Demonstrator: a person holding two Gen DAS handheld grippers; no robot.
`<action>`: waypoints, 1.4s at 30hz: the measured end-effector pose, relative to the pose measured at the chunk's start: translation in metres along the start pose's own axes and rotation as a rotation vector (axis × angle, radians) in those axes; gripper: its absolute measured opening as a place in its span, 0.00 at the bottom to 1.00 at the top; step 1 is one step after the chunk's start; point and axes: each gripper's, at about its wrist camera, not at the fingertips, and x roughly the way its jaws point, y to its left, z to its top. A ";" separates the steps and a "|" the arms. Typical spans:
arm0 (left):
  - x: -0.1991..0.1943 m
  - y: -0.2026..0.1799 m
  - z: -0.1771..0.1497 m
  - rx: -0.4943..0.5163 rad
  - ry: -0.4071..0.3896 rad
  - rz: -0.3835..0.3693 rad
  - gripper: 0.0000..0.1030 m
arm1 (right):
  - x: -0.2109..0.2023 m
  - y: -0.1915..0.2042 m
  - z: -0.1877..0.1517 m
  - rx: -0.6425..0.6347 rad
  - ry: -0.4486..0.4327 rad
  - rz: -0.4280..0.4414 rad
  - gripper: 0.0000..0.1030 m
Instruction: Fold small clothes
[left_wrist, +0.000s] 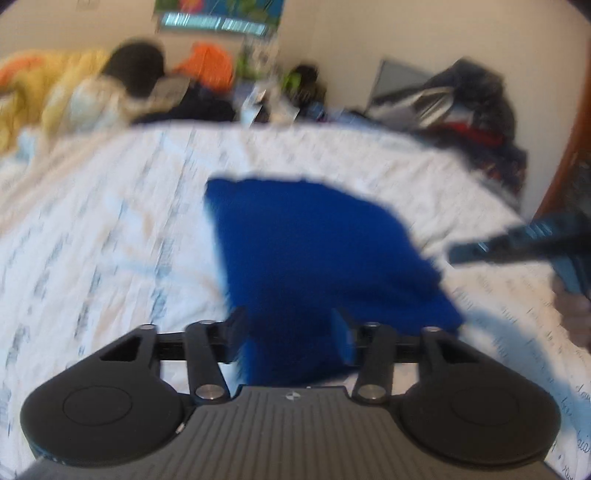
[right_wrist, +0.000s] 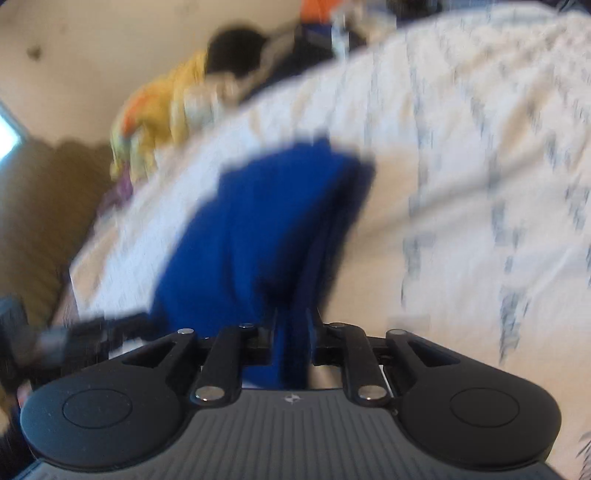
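Note:
A small blue garment (left_wrist: 314, 251) lies on the white patterned bedspread (left_wrist: 110, 229). Both views are blurred by motion. My left gripper (left_wrist: 290, 332) has its jaws apart with the near edge of the blue cloth between them; I cannot tell if they touch it. My right gripper (right_wrist: 291, 332) is shut on another edge of the blue garment (right_wrist: 266, 229), with cloth pinched between the narrow jaws. The right gripper also shows in the left wrist view (left_wrist: 517, 240) at the right. The left gripper shows dimly at the lower left of the right wrist view (right_wrist: 74, 339).
A pile of yellow, orange and dark clothes (left_wrist: 110, 85) lies along the far edge of the bed by the wall. More dark clothes and a bag (left_wrist: 461, 99) sit at the far right. A brown surface (right_wrist: 40, 221) lies beside the bed.

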 end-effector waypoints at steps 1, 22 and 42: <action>0.004 -0.010 0.003 0.032 -0.015 -0.019 0.71 | -0.004 0.004 0.010 -0.008 -0.057 0.000 0.15; 0.069 -0.038 -0.030 0.180 0.047 -0.063 0.86 | 0.163 0.129 0.083 -0.394 0.125 0.008 0.11; 0.073 -0.037 -0.029 0.179 0.054 -0.092 0.93 | 0.166 0.057 0.040 -0.511 -0.006 -0.199 0.94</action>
